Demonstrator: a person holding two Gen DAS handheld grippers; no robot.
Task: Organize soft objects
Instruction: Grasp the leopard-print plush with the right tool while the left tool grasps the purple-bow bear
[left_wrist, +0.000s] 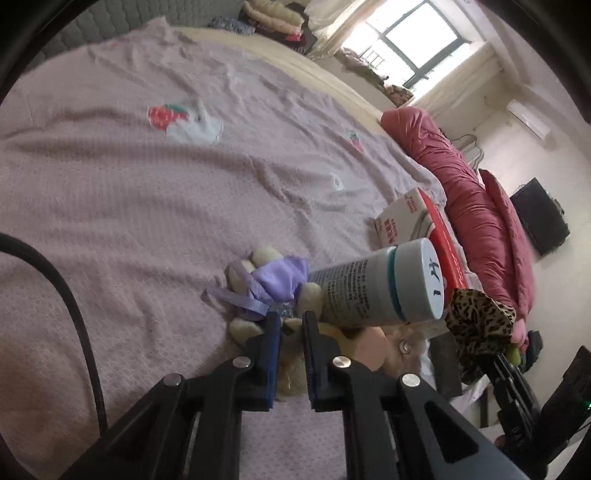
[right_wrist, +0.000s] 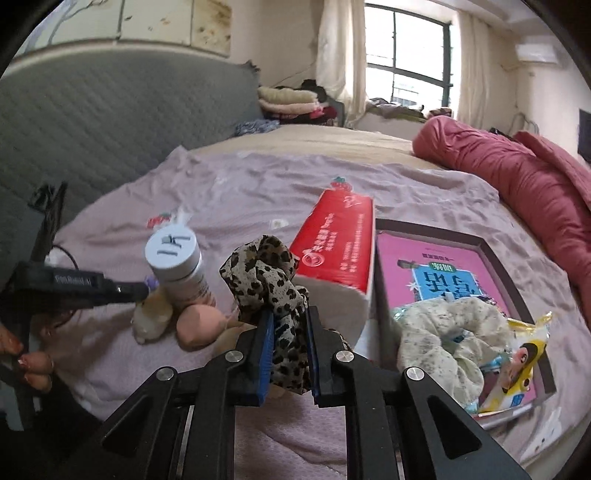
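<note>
Leopard-print fabric, a scrunchie, is pinched between the pads of your right gripper; the jaws are closed on it and it is held clear of the bedsheet, near the red tissue pack. Your left gripper has its jaws drawn in on the small plush bear with the lilac ribbon; the pads appear to press on the toy's middle, which rests on the sheet against a grey-capped bottle.

Progress, as judged: one pale floral scrunchie already lies in the open box at the right, on top of a pink book and beside a snack packet. If that box is the collection point, one soft item is placed, two are in hand, and a peach-coloured sponge is untouched on the sheet near the bear. The bottle and tissue pack are not obviously soft goods.

Pose: your right gripper points forward and downward, its load hanging just left of the box. Your left gripper angles down at the bear, low over the sheet; in the right view, fingers grip its handle at the near left edge.
</note>
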